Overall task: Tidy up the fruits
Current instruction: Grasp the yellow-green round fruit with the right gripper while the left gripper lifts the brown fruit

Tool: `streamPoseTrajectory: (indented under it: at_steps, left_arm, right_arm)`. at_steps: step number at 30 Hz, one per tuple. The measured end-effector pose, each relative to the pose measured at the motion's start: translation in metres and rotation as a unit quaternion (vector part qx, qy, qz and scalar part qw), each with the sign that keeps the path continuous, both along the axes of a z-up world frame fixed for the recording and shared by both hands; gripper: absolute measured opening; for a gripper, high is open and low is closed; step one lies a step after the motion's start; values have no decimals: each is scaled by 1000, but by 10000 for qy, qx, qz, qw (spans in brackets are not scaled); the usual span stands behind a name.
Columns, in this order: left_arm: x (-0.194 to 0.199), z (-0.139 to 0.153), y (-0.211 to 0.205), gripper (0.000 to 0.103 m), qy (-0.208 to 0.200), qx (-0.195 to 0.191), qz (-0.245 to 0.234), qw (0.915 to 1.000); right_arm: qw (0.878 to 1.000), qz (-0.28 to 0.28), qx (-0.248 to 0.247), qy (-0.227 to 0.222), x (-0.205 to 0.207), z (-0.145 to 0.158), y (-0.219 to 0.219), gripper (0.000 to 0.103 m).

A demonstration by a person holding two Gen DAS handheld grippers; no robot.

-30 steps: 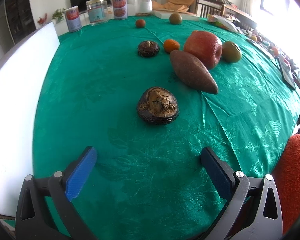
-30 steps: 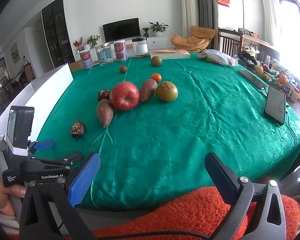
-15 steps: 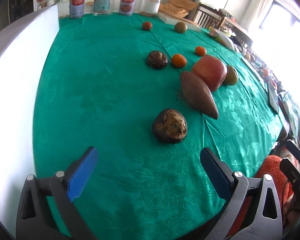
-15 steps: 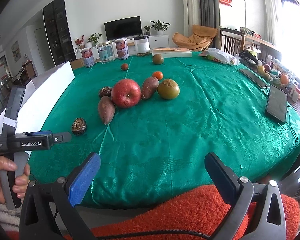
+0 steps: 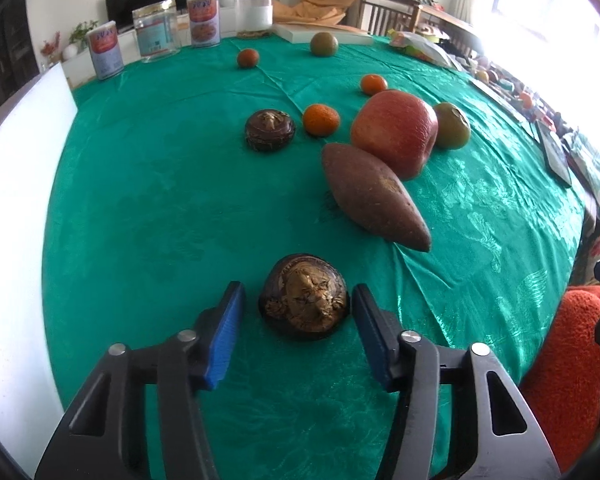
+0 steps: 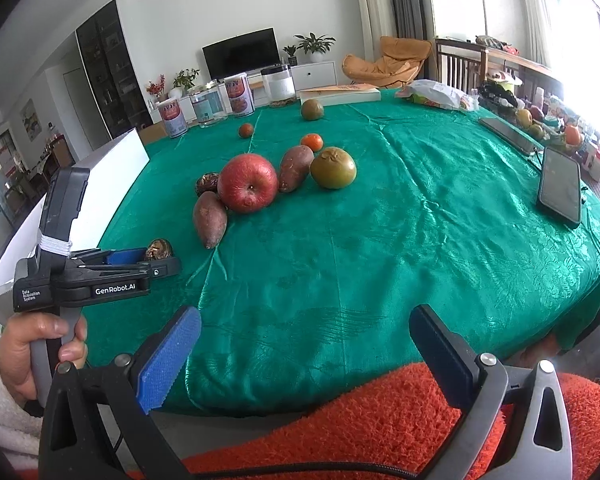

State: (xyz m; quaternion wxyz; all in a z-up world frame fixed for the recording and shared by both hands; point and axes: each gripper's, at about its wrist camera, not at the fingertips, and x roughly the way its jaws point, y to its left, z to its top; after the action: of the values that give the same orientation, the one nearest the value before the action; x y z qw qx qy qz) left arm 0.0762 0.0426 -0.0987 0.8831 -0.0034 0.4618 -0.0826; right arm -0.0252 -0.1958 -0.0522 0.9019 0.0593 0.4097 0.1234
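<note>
In the left wrist view, the left hand-held gripper (image 5: 298,312) sits low at the bottom centre of the frame with its blue pads apart on either side of a dark brown water chestnut (image 5: 303,298); a small gap shows at each pad, so nothing is clamped. The chestnut rests on the green table (image 5: 160,200). Just above and right of it lies a sweet potato (image 5: 374,196), whose far end touches a large red apple (image 5: 394,132). A green persimmon (image 5: 452,126) sits right of the apple, an orange tangerine (image 5: 321,120) to its left, and a second water chestnut (image 5: 270,130) further left. A white board (image 5: 16,184) stands along the left edge.

In the right wrist view, the right hand-held gripper (image 6: 304,350) is wide apart at the bottom of the frame, above an orange fuzzy cushion (image 6: 360,420) and near the table's edge, holding nothing. A phone (image 6: 560,186) lies at the right.
</note>
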Motion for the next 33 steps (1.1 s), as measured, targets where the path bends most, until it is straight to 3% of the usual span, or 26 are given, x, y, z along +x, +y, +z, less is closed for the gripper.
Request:
streamPoseTrajectory:
  at_steps: [3, 4, 6, 9, 12, 16, 19, 21, 24, 27, 28, 30, 33]
  left_arm:
    - [4, 0, 14, 46, 8, -156, 186, 9997]
    - [5, 0, 17, 46, 8, -192, 224, 9996]
    - [7, 0, 21, 46, 10, -197, 280, 9994]
    - [7, -1, 24, 46, 4, -232, 353, 9991]
    - [5, -1, 26, 46, 5, -201, 377, 9991]
    - [2, -1, 31, 49, 42, -284, 372, 9989]
    - [3, -1, 31, 55, 84, -313, 332, 9989]
    - [2, -1, 29, 58, 101, -281, 274, 9992]
    - [-1, 0, 26, 66, 113, -187, 212, 9995]
    - [0, -1, 24, 67, 80, -157, 225, 9996]
    - [1, -1, 23, 65, 66, -156, 236, 9996]
    - [1, 0, 23, 48, 2, -152, 293, 9995]
    - [3, 0, 26, 45, -50, -292, 405, 9987]
  right_arm:
    - [9959, 240, 596, 640, 26, -3, -13, 103]
    - [9949, 234, 556, 803, 40, 0, -17, 103]
    - [9933, 244, 3, 1133, 75, 5, -16, 103]
    - [9942, 388, -272, 962, 129, 12, -17, 100]
    - [9928, 733, -276, 906, 177, 2, -14, 84]
    - [9850, 1222, -676, 1009, 217, -20, 7, 81]
    - [9806, 1430, -1013, 883, 230, -28, 20, 74]
    - [9782, 1553, -1048, 901, 233, -31, 25, 53]
    - [9782, 1551, -1022, 927, 233, -30, 23, 53]
    - [9820, 1410, -719, 1027, 218, -25, 13, 53]
    - [9831, 1360, -619, 1057, 212, -22, 9, 53]
    - [9846, 1270, -447, 1114, 196, -15, 0, 53]
    - [9851, 1204, -292, 1190, 174, -6, -8, 53]
